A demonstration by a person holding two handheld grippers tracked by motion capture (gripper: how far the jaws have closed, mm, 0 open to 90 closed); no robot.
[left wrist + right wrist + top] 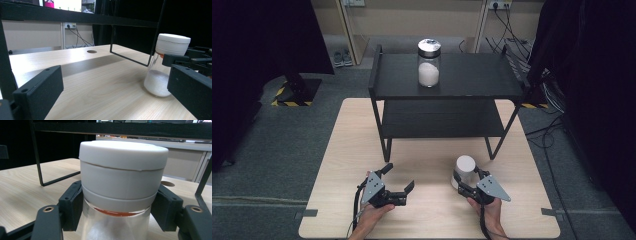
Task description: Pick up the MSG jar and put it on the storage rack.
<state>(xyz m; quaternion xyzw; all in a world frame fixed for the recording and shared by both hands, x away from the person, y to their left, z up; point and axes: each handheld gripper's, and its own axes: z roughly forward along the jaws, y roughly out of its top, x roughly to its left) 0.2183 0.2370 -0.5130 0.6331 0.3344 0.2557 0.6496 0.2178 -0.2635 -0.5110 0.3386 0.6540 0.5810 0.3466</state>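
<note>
White-lidded jar (463,171) stood on the surface (427,210) before the black shelf (447,80), clamped just under its lid by right gripper (467,181) jaws. Left gripper (398,178) jaws were held apart, empty.

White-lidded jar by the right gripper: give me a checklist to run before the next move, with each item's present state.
1. Right gripper closed on the white-lidded jar, jaws just under the lid: ok.
2. Jar upright on the table: ok.
3. Lid seated level on the jar: ok.
4. Left gripper open and apart from the jar: ok.
5. Room on the shelf's top beside the dark-lidded jar: ok.
6. Grip firm enough for a lift: cannot tell.
</note>
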